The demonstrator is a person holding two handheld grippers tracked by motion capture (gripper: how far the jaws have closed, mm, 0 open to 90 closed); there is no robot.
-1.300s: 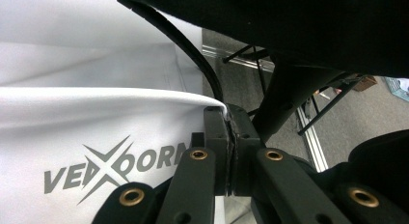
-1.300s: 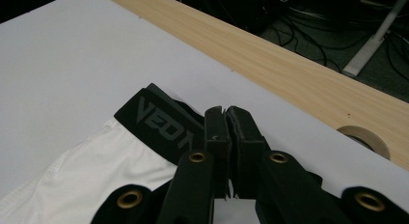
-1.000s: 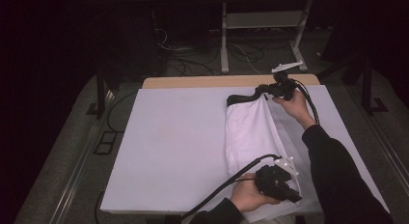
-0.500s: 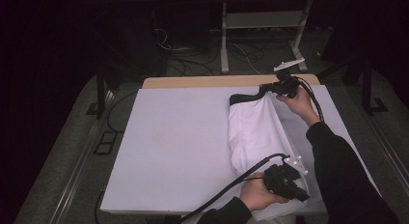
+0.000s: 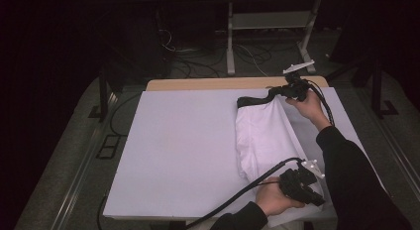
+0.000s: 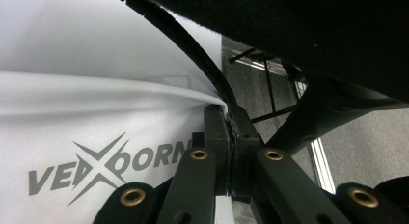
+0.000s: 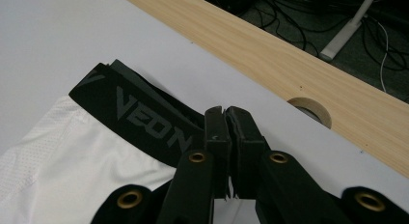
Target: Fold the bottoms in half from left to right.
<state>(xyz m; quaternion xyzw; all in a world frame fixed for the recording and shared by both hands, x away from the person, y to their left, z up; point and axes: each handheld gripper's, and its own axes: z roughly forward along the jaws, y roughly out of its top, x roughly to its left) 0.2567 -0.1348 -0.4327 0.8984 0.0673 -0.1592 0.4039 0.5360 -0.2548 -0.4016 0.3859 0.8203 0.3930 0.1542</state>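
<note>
Two grippers clamp white shorts [image 5: 265,141]: right gripper [image 7: 226,119] pinching the lettered black waistband [image 7: 140,119], left gripper [image 6: 230,119] the logo-printed hem.

The setting is a lab or recording workspace, dim outside the lit work area. A wooden table [image 5: 198,84] with a round cable hole [image 7: 311,111] in its top carries a plain white sheet [image 5: 178,145] as the work surface. On the dark carpeted floor [image 5: 64,155] beyond the far edge lie loose cables [image 5: 198,61] beside the grey metal legs of a stand [image 5: 230,46]; a floor socket box [image 5: 106,145] sits to the left.
</note>
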